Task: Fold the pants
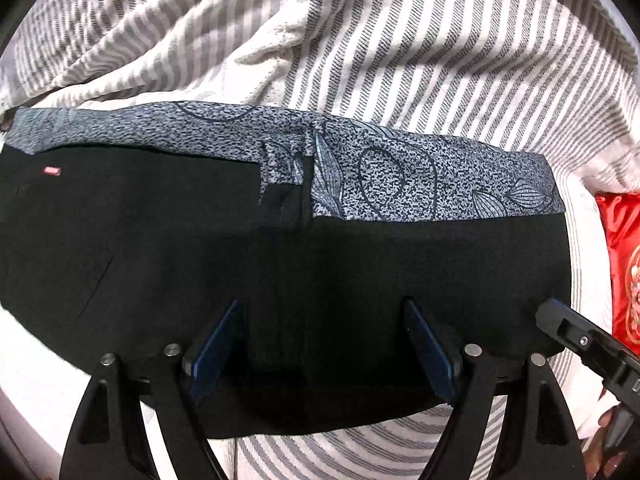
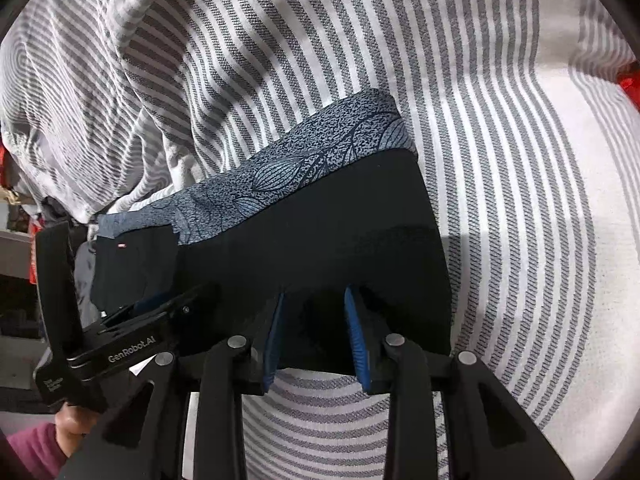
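The black pants (image 1: pixel 280 280), soft, light and limp with a speckled blue leaf-print waistband (image 1: pixel 400 176), lie folded on the striped bedspread (image 1: pixel 440 60) under both claws, best pinched at the near folded edge, which the spread left claw (image 1: pixel 324 312) and half-open right claw (image 2: pixel 316 296) straddle without pinching.

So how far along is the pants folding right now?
Well along, it seems. The black pants already lie as a compact folded bundle on the striped bedcover, patterned waistband flat along the far edge. In hand: the left gripper, jaws wide, and the right gripper, jaws narrower, are at the near edge, neither clearly gripping. Perhaps one final fold or smoothing remains.
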`<state>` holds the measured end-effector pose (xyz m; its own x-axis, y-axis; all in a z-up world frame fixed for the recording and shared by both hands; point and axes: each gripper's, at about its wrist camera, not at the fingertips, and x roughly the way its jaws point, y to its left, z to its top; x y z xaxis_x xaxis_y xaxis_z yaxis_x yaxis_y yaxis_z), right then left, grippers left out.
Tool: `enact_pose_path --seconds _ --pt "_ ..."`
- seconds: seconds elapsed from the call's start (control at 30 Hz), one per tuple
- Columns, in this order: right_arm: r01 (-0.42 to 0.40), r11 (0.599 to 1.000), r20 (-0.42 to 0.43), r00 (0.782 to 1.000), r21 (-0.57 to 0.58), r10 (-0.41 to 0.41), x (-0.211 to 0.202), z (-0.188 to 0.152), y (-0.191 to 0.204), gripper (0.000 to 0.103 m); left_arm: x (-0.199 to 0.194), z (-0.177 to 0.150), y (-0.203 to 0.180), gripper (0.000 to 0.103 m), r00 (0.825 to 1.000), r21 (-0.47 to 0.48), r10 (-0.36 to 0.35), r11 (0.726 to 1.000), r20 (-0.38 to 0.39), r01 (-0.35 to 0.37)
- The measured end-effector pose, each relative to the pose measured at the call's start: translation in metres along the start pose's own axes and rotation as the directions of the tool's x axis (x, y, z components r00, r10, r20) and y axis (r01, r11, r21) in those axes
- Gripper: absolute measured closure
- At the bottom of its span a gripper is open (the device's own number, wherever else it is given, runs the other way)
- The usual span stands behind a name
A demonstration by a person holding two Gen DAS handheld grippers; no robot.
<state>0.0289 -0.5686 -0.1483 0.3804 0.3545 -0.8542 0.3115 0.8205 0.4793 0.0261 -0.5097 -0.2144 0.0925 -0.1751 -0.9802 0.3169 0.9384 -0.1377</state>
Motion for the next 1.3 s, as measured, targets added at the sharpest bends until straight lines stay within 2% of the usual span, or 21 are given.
enact_pose_path --seconds 0.1,0.13,0.2,0.4,0.5,0.6,0.7,0.87,0.93,1.03,1.17,1.27,1.3 --pt "-0.024 0.999 -0.021 0.999 -0.031 0.024 -0.006 0.001 0.006 0.049 -0.006 -0.004 -0.004 0.019 0.999 -0.028 0.042 0.999 0.008 -0.042" --pt "-0.021 0.999 -0.02 1.0 -0.047 0.02 -0.009 0.001 0.009 0.044 -0.012 -0.007 0.005 0.019 0.999 -0.032 0.051 0.998 0.01 -0.05" --pt "-0.011 0.996 -0.012 1.0 -0.086 0.01 -0.016 0.001 0.015 0.039 -0.02 -0.01 0.0 0.019 0.997 -0.046 0.076 0.996 0.021 -0.074" --pt "-0.005 0.99 -0.008 1.0 -0.143 0.004 -0.021 0.01 0.017 0.035 -0.052 -0.017 -0.004 0.019 0.992 -0.078 0.108 0.992 0.07 -0.102" --pt "-0.016 0.991 -0.058 0.998 -0.13 0.009 -0.013 0.014 0.011 0.027 -0.072 -0.023 -0.005 0.02 0.99 -0.11 0.079 0.992 0.121 -0.065" --pt "0.001 0.988 -0.06 0.998 -0.154 -0.01 -0.007 0.013 0.012 0.025 -0.09 -0.033 -0.002 0.019 0.983 -0.124 0.077 0.991 0.164 -0.057" --pt "0.02 0.982 -0.064 0.997 -0.186 -0.032 0.0 0.01 0.016 0.02 -0.093 -0.041 0.005 0.02 0.988 -0.14 0.047 0.99 0.146 -0.027" --pt "0.018 0.984 -0.061 0.998 -0.179 -0.029 0.007 0.008 0.016 0.012 -0.082 -0.056 0.023 0.02 0.994 -0.167 0.042 0.986 0.104 -0.024" --pt "0.023 0.979 -0.071 0.997 -0.202 -0.038 0.01 0.008 0.022 0.002 -0.078 -0.062 0.036 0.02 0.993 -0.182 0.011 0.983 0.116 0.01" --pt "0.096 0.965 -0.076 0.99 -0.246 -0.118 0.02 0.005 0.034 0.001 -0.08 -0.068 0.054 0.02 0.991 -0.201 -0.032 0.978 0.127 0.057" --pt "0.183 0.956 -0.053 0.978 -0.231 -0.2 0.028 0.002 0.041 0.0 -0.086 -0.073 0.078 0.02 0.991 -0.195 -0.06 0.977 0.121 0.083" --pt "0.267 0.937 -0.049 0.957 -0.227 -0.285 0.037 0.001 0.049 0.0 -0.092 -0.073 0.097 0.019 0.991 -0.173 -0.083 0.98 0.103 0.1" --pt "0.305 0.922 -0.051 0.944 -0.237 -0.325 0.042 0.002 0.053 0.0 -0.094 -0.072 0.102 0.019 0.992 -0.169 -0.088 0.98 0.095 0.103"
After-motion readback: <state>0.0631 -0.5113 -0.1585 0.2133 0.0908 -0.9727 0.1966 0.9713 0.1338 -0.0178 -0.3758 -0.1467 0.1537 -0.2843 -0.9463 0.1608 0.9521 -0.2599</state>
